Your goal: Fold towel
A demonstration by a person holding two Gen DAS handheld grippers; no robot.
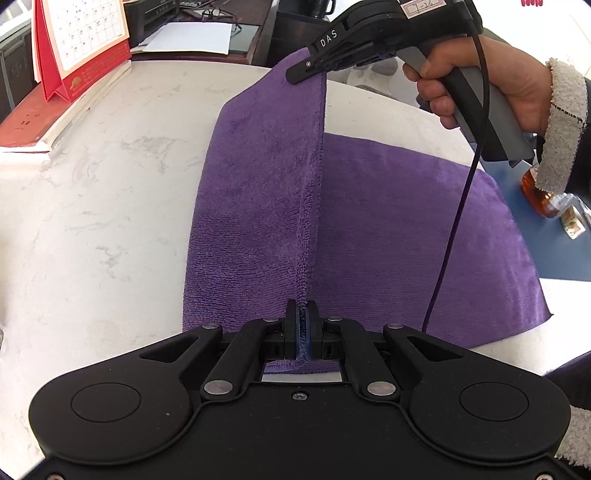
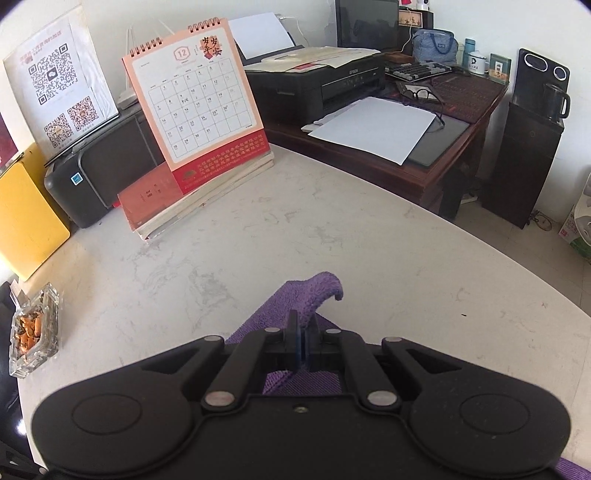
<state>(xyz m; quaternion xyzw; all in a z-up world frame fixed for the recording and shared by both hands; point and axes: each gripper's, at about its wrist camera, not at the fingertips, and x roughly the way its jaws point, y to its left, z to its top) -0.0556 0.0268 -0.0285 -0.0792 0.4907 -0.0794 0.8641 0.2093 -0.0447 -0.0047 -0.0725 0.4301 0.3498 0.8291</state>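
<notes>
place: office | signs: printer with paper, keyboard, monitor on a dark wood desk | calendar on marble table | QR-code sheet against wall

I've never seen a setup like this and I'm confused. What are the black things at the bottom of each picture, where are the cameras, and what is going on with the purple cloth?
Each black shape is a hand-held gripper, a two-finger clamp a person carries, one per hand, each with its own camera looking along the fingers. The left gripper pinches one end of the towel's raised edge. The right gripper pinches the other end; the left view also shows it, held by the person's hand. The rest of the towel lies on the white table, beside a calendar and ashtray.
</notes>
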